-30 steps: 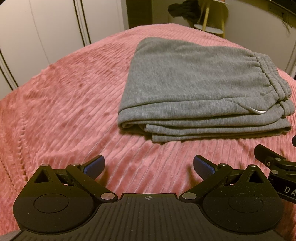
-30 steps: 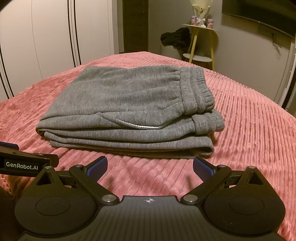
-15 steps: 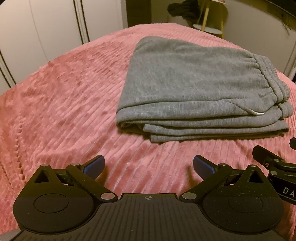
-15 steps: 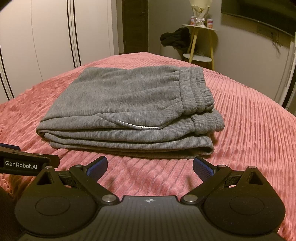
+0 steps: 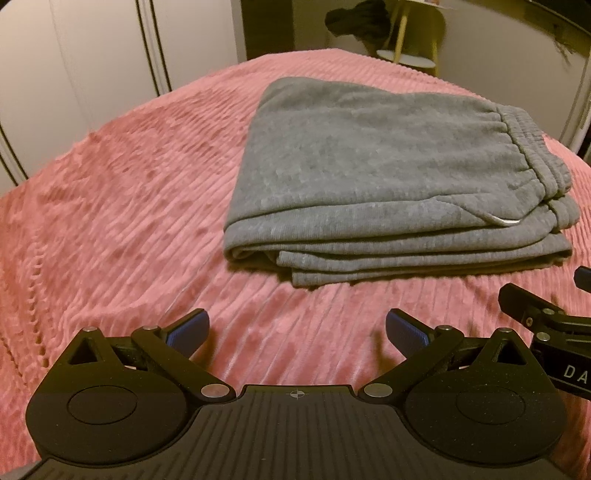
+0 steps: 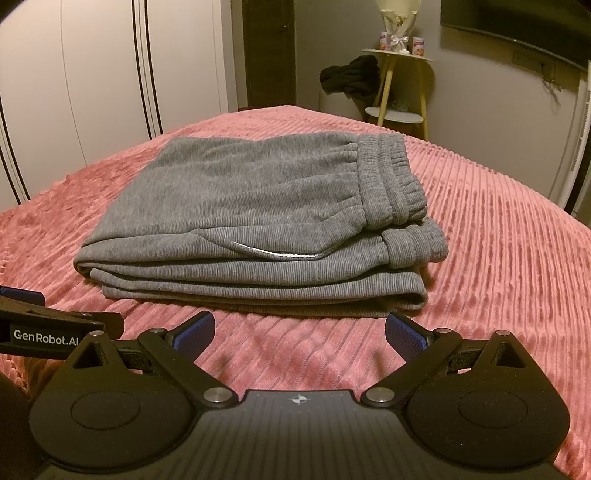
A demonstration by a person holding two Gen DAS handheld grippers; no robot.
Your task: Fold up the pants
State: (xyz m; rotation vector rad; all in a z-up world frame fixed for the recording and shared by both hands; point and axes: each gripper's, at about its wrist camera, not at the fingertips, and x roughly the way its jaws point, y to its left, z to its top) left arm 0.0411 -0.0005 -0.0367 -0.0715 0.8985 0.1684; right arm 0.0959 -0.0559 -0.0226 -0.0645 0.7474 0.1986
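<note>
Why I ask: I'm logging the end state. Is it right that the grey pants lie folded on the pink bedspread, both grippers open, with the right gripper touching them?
Not quite. In the right wrist view the right gripper hangs short of the grey pants, bare pink bedspread between them. Otherwise correct: the left gripper is open too.

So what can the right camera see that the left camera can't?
Only the right wrist view shows the table top with its bouquet and two tins, plus the dark screen on the wall. Only the left wrist view shows the wide bare stretch of blanket left of the pants. Both show the folded pants, the dark clothes, white doors, and open fingers holding nothing.
</note>
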